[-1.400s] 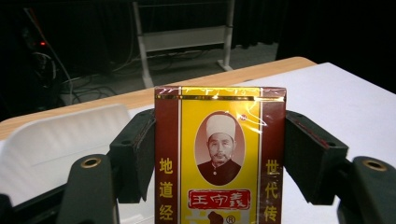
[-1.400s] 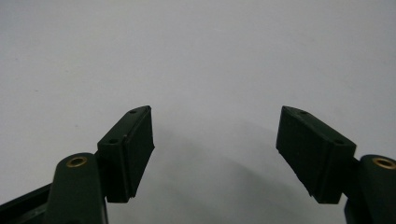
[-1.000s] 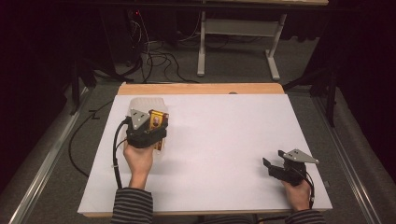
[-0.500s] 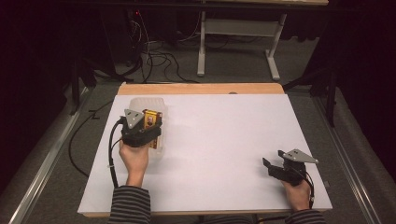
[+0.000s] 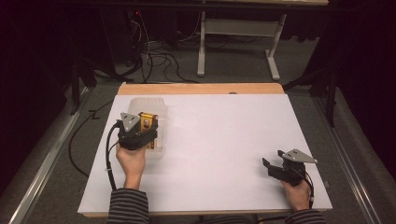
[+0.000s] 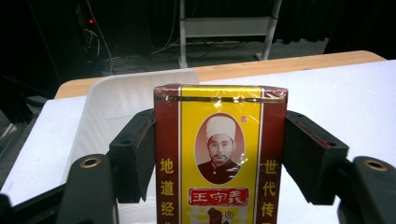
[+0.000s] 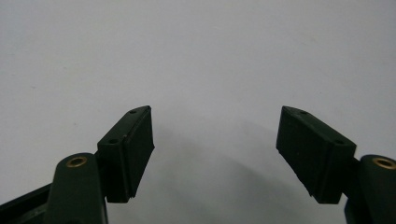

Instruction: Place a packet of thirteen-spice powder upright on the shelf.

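Note:
A yellow and dark red box (image 5: 147, 121) with a portrait and Chinese characters on its front stands upright between the jaws of my left gripper (image 5: 148, 129), which is shut on its two sides. The left gripper view has the box (image 6: 220, 154) square in front, with a black pad (image 6: 140, 154) pressed on each side. The box hangs over a clear plastic container (image 5: 148, 103) at the back left of the white table top (image 5: 224, 140). My right gripper (image 5: 267, 165) rests near the front right, open, with bare white surface between its pads (image 7: 130, 149).
The container (image 6: 116, 98) lies open right behind the held box. A strip of wooden table edge (image 5: 201, 88) runs along the back. Behind the table, cables (image 5: 154, 56) and a metal stand (image 5: 233, 32) are on the dark floor.
My left gripper has drifted slightly to the left with the box in it. The right gripper has kept still.

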